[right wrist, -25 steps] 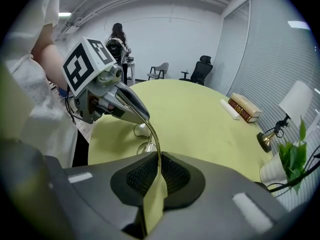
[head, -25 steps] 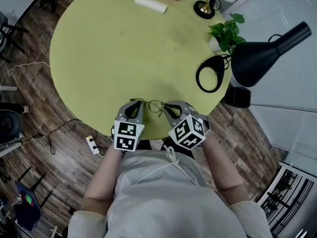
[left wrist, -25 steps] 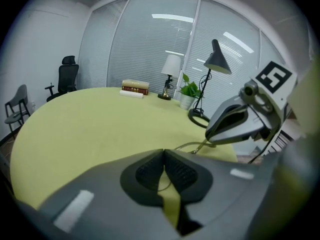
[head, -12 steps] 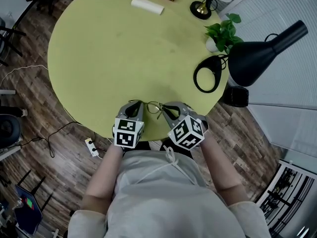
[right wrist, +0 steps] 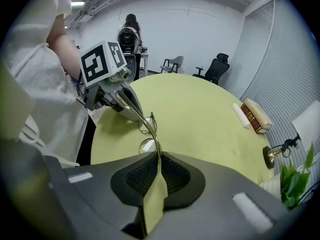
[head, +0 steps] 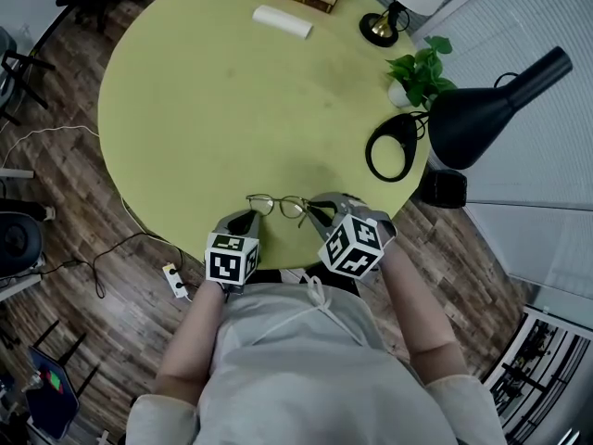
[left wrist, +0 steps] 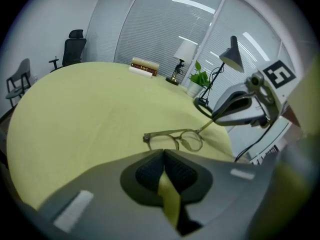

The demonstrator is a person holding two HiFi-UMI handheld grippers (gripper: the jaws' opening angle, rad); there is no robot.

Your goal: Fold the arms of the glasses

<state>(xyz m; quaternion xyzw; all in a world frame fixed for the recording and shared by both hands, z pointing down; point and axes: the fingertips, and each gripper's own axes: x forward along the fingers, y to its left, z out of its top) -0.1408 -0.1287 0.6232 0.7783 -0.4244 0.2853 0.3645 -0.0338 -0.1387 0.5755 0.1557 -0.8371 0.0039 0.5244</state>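
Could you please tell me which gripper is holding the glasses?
The right gripper: its jaws pinch one arm of the glasses. The left gripper is shut, empty and clear of them.

Head view steeply down over table, gripper views low, close, facing across glasses

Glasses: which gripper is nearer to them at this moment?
Right. The right gripper is shut on one arm of the glasses; the left gripper sits apart from them, nearer the table edge, jaws together with nothing between.
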